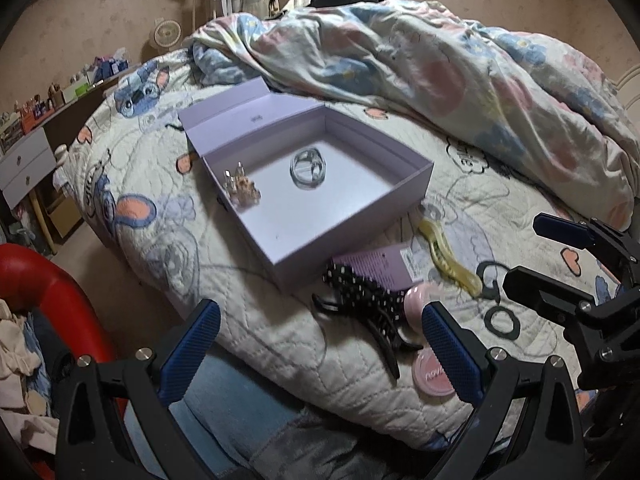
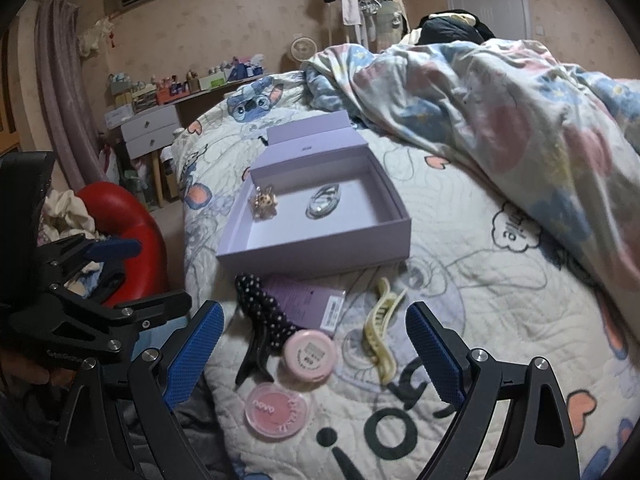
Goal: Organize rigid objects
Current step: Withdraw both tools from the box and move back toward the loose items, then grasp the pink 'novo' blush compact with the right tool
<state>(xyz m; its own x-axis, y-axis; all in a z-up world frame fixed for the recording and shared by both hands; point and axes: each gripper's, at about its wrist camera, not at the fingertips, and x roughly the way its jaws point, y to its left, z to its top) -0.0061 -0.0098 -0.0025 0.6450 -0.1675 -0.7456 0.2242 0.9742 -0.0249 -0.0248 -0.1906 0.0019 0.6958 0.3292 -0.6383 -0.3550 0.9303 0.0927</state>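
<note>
The lavender box [image 2: 316, 248] lies open on the quilted bed [image 2: 480, 300], its lid folded back, and it already holds two things: a small gold-toned clip [image 2: 264, 200] by the left wall and a coil of clear cable [image 2: 324, 202] near the middle. By that count the sorting looks begun but less than half done. Left outside, in a cluster just in front of the box, are a black dotted hair claw [image 2: 260, 316], a flat purple carton [image 2: 312, 300] partly under it, a yellow hair claw [image 2: 380, 328], a pink round compact [image 2: 310, 354] and a clear-lidded blush pot [image 2: 278, 410] nearest the bed's edge. The right tool [image 2: 316, 352] points down at this cluster with its blue pads spread wide, the compact and the yellow claw lying in the space between them in its own view, though nothing is gripped or touched. The left tool [image 1: 320, 356] is angled down beside it, likewise spread and empty, framing the black claw and the edge of the bed. Both seem poised for a pick.
</note>
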